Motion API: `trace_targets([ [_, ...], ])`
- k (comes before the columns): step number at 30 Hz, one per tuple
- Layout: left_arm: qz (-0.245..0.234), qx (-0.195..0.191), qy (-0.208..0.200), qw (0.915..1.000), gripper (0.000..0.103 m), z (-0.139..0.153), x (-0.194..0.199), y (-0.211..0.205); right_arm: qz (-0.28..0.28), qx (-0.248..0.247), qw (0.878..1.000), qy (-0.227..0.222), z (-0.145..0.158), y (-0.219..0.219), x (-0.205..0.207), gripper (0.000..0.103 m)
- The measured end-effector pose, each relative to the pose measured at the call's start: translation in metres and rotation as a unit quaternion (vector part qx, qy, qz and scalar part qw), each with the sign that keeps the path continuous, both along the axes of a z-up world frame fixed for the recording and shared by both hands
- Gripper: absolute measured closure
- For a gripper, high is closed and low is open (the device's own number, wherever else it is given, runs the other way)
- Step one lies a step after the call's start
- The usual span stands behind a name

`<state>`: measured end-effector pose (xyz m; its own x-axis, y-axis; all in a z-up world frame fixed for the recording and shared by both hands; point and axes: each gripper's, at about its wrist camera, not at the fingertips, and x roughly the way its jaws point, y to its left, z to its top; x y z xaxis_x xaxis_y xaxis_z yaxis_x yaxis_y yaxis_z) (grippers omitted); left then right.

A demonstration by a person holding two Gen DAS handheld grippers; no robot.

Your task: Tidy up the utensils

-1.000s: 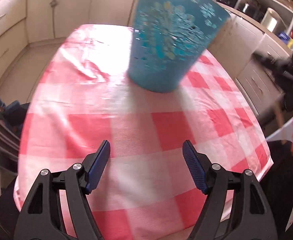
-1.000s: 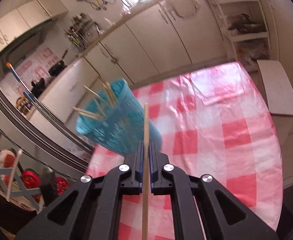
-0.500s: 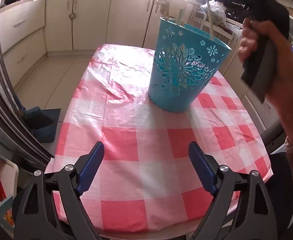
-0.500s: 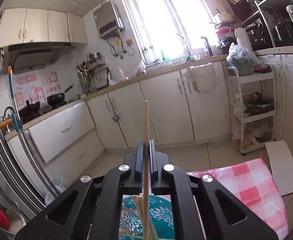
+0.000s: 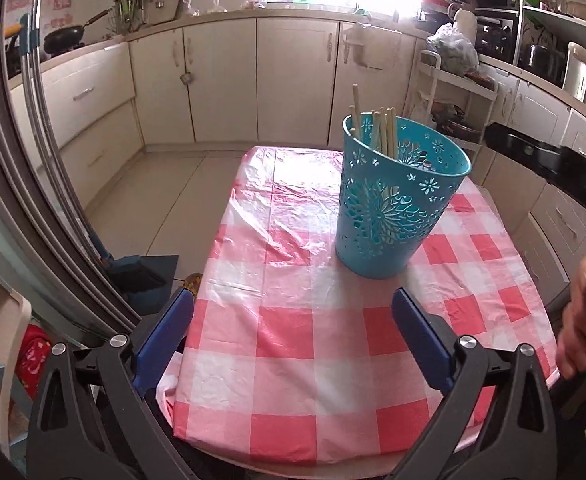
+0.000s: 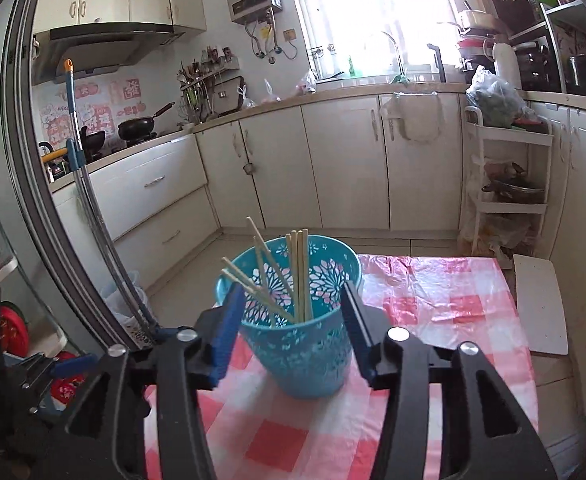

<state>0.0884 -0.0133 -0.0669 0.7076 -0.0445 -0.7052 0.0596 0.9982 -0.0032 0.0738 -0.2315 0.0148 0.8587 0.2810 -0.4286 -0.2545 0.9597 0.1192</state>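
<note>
The chopsticks (image 6: 299, 276) stand in the blue basket (image 6: 313, 352) on the counter (image 5: 293, 340). Right gripper (image 6: 291, 334) has just released, empty; left gripper (image 5: 293, 340) gapes, empty. No loose utensils visible; task looks nearly finished.

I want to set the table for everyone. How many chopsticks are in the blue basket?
8, I think: four chopsticks stand upright together in the blue basket, four lean to its left side. Overlapping ones may hide more.

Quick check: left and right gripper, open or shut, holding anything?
Left gripper: open, jaws just widened, empty.
Right gripper: open, jaws just opened, empty; chopsticks in the blue basket.
</note>
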Motion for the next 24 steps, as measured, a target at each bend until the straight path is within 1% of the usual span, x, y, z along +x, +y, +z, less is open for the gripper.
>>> trace_targets([
  [1, -0.001, 0.005, -0.004, 1.0, 0.008, 0.008, -0.005, -0.003, -0.003, 0.0, 1.0, 0.002, 0.007, -0.002, -0.015, 0.04],
  [2, -0.004, 0.01, -0.01, 0.9999, 0.008, 0.016, -0.011, -0.007, -0.011, 0.0, 1.0, 0.004, 0.013, -0.004, -0.029, 0.029],
  [4, -0.014, 0.015, -0.021, 0.9996, 0.008, 0.033, -0.025, -0.013, -0.026, 0.007, 1.0, 0.012, 0.024, -0.009, -0.053, 0.019],
  [6, -0.028, 0.018, -0.022, 0.9992, 0.008, 0.051, -0.041, -0.02, -0.038, 0.015, 0.999, 0.018, 0.036, -0.012, -0.077, 0.015],
  [7, -0.032, 0.02, -0.024, 0.999, 0.008, 0.058, -0.048, -0.022, -0.043, 0.016, 0.999, 0.02, 0.04, -0.013, -0.086, 0.011],
  [11, -0.03, 0.019, -0.043, 0.9985, 0.008, 0.087, -0.086, -0.024, -0.061, 0.012, 0.998, 0.017, 0.058, -0.009, -0.125, 0.007],
  [14, -0.027, 0.003, -0.035, 0.999, 0.008, 0.101, -0.111, -0.019, -0.07, 0.004, 0.997, 0.016, 0.063, -0.001, -0.155, 0.007],
  [15, -0.027, -0.001, -0.03, 0.9992, 0.008, 0.103, -0.119, -0.018, -0.071, 0.001, 0.997, 0.016, 0.064, 0.002, -0.163, 0.007],
  [17, -0.027, 0.006, -0.02, 0.9994, 0.008, 0.109, -0.136, -0.016, -0.07, 0.001, 0.997, 0.017, 0.065, 0.007, -0.183, 0.007],
  [20, -0.019, 0.019, -0.034, 0.999, 0.008, 0.12, -0.167, -0.013, -0.071, 0.008, 0.997, 0.01, 0.066, 0.012, -0.212, 0.007],
  [22, -0.012, 0.015, -0.039, 0.9991, 0.008, 0.126, -0.183, -0.009, -0.071, 0.009, 0.997, 0.0, 0.066, 0.015, -0.23, 0.007],
  [24, 0.002, 0.008, -0.044, 0.999, 0.008, 0.13, -0.196, -0.006, -0.069, 0.003, 0.998, -0.005, 0.066, 0.018, -0.239, 0.007],
])
